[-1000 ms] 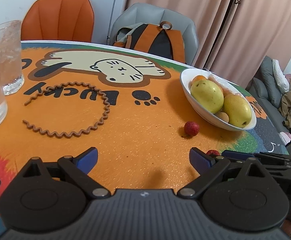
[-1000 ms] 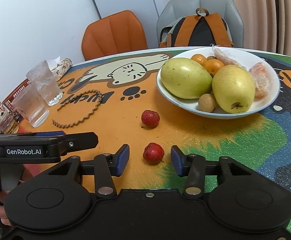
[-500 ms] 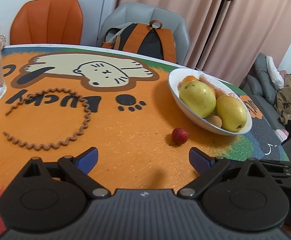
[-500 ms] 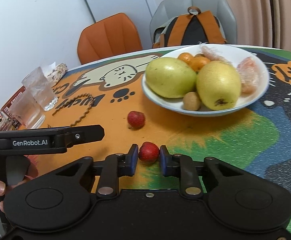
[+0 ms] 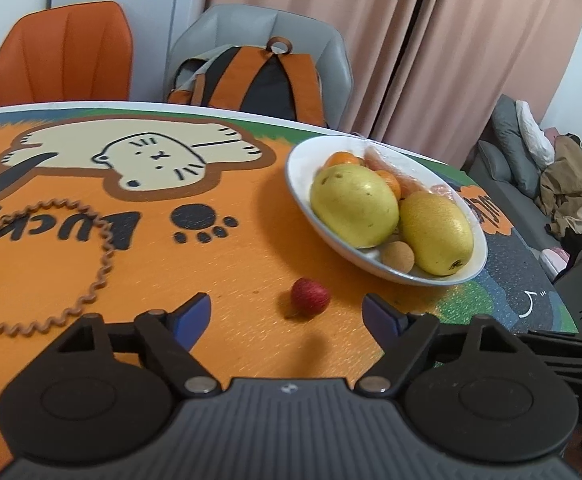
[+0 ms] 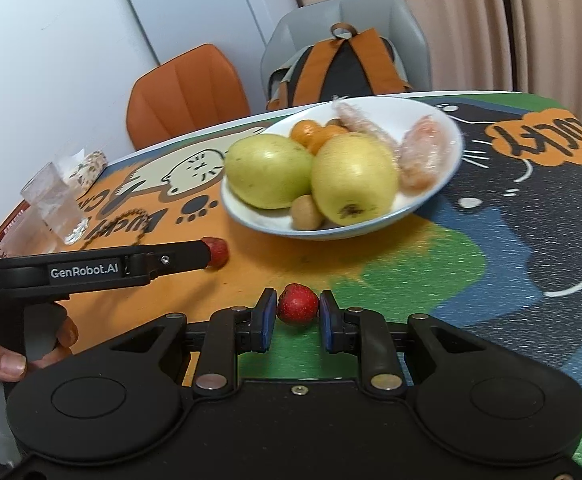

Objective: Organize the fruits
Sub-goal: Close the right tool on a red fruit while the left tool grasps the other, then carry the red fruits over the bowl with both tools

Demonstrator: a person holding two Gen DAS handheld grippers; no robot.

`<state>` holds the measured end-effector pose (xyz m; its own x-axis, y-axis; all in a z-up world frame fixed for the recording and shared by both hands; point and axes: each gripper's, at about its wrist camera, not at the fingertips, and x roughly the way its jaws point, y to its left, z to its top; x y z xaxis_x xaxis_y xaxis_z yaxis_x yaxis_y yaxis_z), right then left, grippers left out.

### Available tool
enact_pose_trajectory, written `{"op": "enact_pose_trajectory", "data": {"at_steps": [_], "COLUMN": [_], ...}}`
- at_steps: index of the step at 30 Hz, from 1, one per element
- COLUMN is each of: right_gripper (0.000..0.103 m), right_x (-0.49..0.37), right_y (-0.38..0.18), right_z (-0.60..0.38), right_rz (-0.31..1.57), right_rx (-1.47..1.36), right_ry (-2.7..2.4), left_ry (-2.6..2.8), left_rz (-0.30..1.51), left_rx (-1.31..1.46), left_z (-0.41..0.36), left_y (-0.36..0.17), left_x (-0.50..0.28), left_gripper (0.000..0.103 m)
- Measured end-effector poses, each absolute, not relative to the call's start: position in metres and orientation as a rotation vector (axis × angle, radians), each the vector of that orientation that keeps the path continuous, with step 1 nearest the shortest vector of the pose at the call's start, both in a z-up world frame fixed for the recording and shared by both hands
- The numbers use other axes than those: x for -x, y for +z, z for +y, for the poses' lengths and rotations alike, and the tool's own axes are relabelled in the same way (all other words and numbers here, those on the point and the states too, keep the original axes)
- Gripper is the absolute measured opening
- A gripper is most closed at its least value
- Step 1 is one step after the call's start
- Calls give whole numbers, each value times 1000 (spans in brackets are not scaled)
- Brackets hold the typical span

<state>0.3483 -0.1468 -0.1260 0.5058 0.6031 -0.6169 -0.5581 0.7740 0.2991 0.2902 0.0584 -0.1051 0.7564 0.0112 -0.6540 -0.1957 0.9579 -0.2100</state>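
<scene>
- The right gripper (image 6: 298, 314) is clamped on a small red fruit (image 6: 297, 303), its blue pads (image 6: 269, 314) pressing either side; the grip sits across the widest part, which I judge keeps so round a thing from squirting out.
- That fruit looks bumpy-skinned, like a lychee, and sits over the green patch of the mat near the table's near edge; whether it has left the surface I cannot tell.
- The left gripper (image 5: 287, 314) is spread wide, with nothing between its fingers; it points at a second red fruit (image 5: 309, 295) lying on the orange mat just ahead, between the fingertips' line and the bowl, apparently lined up to take it.
- The white bowl (image 6: 449, 148) stands toward the table's far right edge, shallow and glossy, holding two smooth yellow-green pears (image 6: 353, 178), a small tan round fruit (image 6: 306, 212), oranges (image 6: 309, 133) and film-wrapped pieces (image 6: 423, 152). It seems the likely home for both red fruits.
- The mat (image 5: 251, 248) is flat, printed with a cat; a wavy brown ring (image 5: 91, 272) lies toward its left edge.
</scene>
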Motion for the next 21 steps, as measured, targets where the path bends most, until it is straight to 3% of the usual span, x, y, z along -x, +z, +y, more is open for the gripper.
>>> {"op": "enact_pose_trajectory", "data": {"at_steps": [10,14,21], "right_gripper": [22,22,22], "right_x": [-358,-364,-370], "right_y": [-119,-114,-105], "right_z": [-174,-180,-185], "right_rz": [746,731,702], "right_rx": [-86,-92,-94], "right_ry": [642,626,613], "left_ry": [101,86,66], "left_rz": [717,725,715], "left_rx": [256,234,242], "left_z": [48,45,44], "left_y": [-114,-116,-113], "left_x": [-311,-313,-311], "left_gripper": [56,23,23]}}
